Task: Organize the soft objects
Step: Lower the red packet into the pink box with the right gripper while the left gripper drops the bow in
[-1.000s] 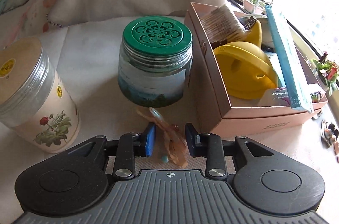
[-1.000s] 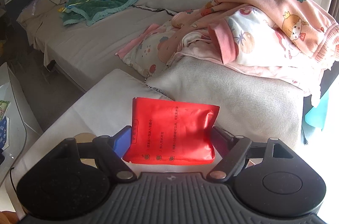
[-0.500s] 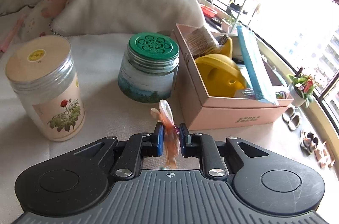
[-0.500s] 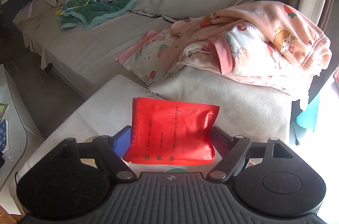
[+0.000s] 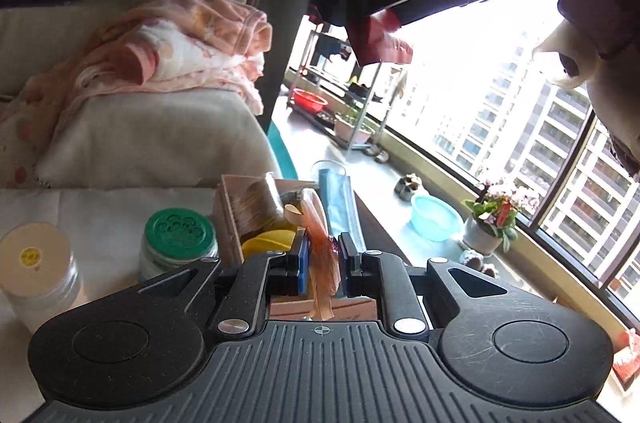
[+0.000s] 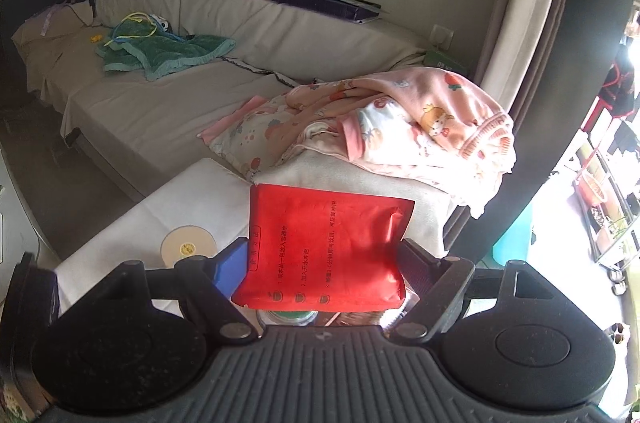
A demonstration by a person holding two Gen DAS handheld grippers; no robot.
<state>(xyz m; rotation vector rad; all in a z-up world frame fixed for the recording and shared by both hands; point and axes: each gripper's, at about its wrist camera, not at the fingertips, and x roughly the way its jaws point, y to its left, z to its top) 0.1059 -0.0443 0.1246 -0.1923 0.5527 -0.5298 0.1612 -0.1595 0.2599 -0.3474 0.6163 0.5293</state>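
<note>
1. Left gripper (image 5: 322, 265): jaws narrow, clamped on a thin peach ribbon-like strip (image 5: 320, 255). The strip stands up between the pads and its tail hangs down behind them. It is clear of the table.
2. Right gripper (image 6: 322, 263): jaws wide but loaded, pinching a red foil pouch (image 6: 326, 251) by its two side edges. In the left view it sits high, up and to the right, over the window side.
3. Step, my read: both items are picked and in carry. Placement not yet done.
4. Likely target is the pink box (image 5: 230, 219) just beyond the left pads, right of the green-lid jar (image 5: 180, 237). It already holds a yellow item (image 5: 266, 243) and a blue mask (image 5: 340, 207), so free room is tight.
5. Next move needs a descent over the box, a release low down, one gripper at a time.
6. Hard to tell: what the strip is, and how deep the box is. In the right view the pouch hides most of the table; only the white-lid jar (image 6: 188, 245) shows.
</note>
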